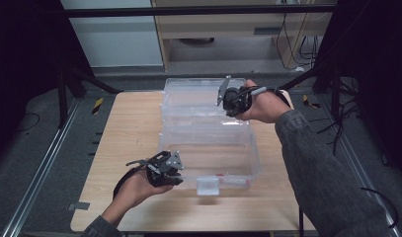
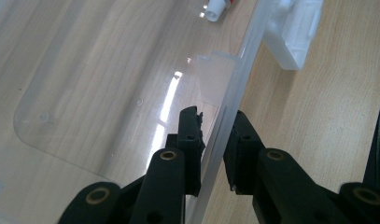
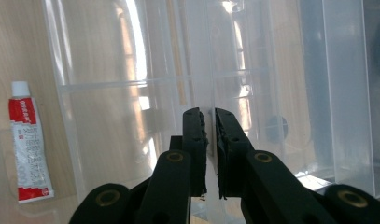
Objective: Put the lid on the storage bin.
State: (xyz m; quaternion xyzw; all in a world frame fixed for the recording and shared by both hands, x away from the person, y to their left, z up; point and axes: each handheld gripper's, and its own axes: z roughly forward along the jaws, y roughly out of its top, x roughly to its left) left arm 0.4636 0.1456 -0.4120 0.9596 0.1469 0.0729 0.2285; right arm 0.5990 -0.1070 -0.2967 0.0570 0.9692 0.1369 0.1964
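Lid [image 1: 201, 101] of the clear box [image 1: 208, 158] is standing open at the far side of the bench [image 1: 124, 133], its edge being pinched by the right gripper [image 1: 227, 98]. The left gripper [image 1: 175, 170] is clamping the box's near-left wall, so the lid is lying forward of the base, the right hand [image 1: 265, 106] nearer it.

The high view looks forward and down from above the person's side, far enough off to take in the whole table [image 1: 129, 128] and the clear box [image 1: 208, 143] on it. The left gripper view sits close in, facing along its own jaws at the box wall [image 2: 225, 121] and the tabletop beside it. The right gripper view, just as close, faces the lid [image 3: 131, 93] through clear plastic; both gripper views share the tube [image 2: 218, 7] [image 3: 29, 140] in the box.
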